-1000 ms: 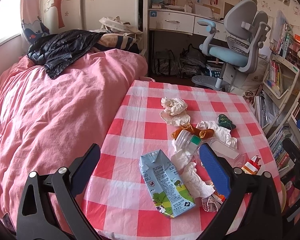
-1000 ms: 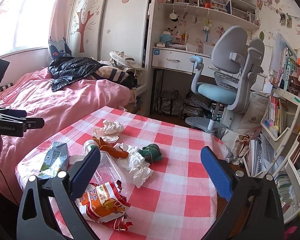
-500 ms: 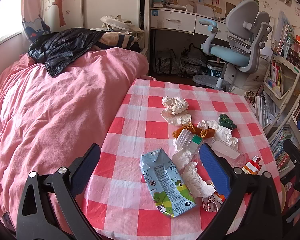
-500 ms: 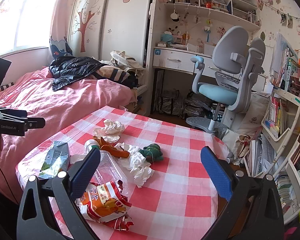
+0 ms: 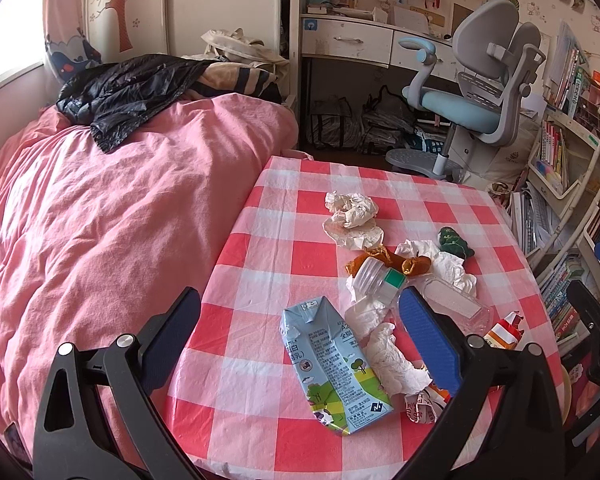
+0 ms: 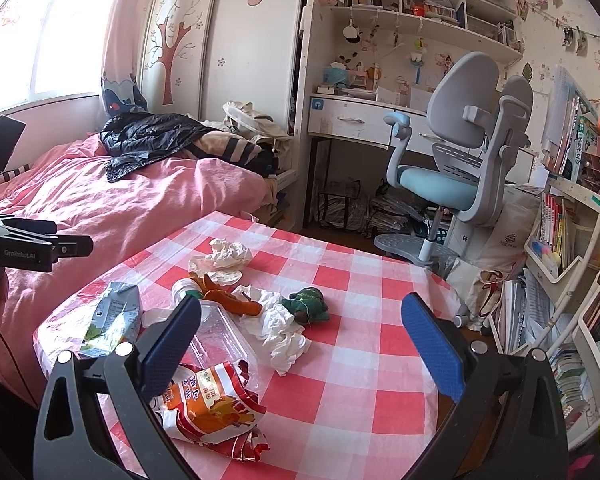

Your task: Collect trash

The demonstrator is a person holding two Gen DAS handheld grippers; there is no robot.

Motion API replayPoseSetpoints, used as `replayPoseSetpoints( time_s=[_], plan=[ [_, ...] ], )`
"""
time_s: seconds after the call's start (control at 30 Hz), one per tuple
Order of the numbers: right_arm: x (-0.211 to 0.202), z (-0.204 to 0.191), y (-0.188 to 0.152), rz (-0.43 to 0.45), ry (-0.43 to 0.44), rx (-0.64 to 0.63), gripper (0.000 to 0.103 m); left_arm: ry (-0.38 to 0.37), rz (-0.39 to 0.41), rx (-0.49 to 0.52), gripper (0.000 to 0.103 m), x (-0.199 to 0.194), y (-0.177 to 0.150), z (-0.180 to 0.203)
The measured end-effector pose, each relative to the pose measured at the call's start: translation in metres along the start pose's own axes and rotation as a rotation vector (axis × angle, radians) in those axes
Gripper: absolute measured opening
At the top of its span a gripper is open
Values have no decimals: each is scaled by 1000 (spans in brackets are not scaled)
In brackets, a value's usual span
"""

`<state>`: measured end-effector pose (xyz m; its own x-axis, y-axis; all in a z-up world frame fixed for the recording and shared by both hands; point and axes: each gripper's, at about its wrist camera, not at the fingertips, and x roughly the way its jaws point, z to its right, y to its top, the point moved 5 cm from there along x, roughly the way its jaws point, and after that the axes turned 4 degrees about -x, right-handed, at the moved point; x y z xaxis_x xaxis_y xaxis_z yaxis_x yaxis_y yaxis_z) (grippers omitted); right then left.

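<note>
Trash lies scattered on a round table with a red-and-white checked cloth (image 5: 268,280). A flattened blue milk carton (image 5: 332,364) lies nearest my left gripper (image 5: 300,340), which is open above the table's near edge with nothing between its fingers. Beside the carton lie crumpled tissues (image 5: 392,356), a clear plastic bottle (image 5: 384,278), an orange peel (image 5: 392,260) and a dark green lump (image 5: 454,242). My right gripper (image 6: 300,344) stands open over the table, holding nothing, with an orange snack wrapper (image 6: 208,408) by its left finger. The carton (image 6: 114,320) and bottle (image 6: 216,336) lie further left.
A bed with a pink quilt (image 5: 100,232) borders the table on the left, a black jacket (image 5: 128,92) on it. A grey-blue desk chair (image 6: 456,168) and desk (image 6: 352,120) stand behind. Crowded bookshelves (image 6: 560,240) line the right side.
Both views have shifted very slightly; the trash lies where it was and both grippers stay open.
</note>
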<state>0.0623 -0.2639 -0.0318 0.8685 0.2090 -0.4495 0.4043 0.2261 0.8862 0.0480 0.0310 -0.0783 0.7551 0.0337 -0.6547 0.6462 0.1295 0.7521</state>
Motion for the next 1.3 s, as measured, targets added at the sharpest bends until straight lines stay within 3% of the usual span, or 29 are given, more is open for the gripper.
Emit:
replayPoseSetpoints(
  time_s=[0.73,1.07,1.2,1.3],
  plan=[
    [0,-1,0,1,-2,-1,97,-2,-8,-7,96,0,3,-3],
    [-4,-2,0,0,-1,9,97,-51,-95,-218,96,-3,-24,-46],
    [-4,-2,-1,-10,19,21,97,-78,-167,-250,96,7,-30,-46],
    [0,-1,-3,-33,48,20,97,-58,-189,-225,96,7,-35,-40]
  ],
)
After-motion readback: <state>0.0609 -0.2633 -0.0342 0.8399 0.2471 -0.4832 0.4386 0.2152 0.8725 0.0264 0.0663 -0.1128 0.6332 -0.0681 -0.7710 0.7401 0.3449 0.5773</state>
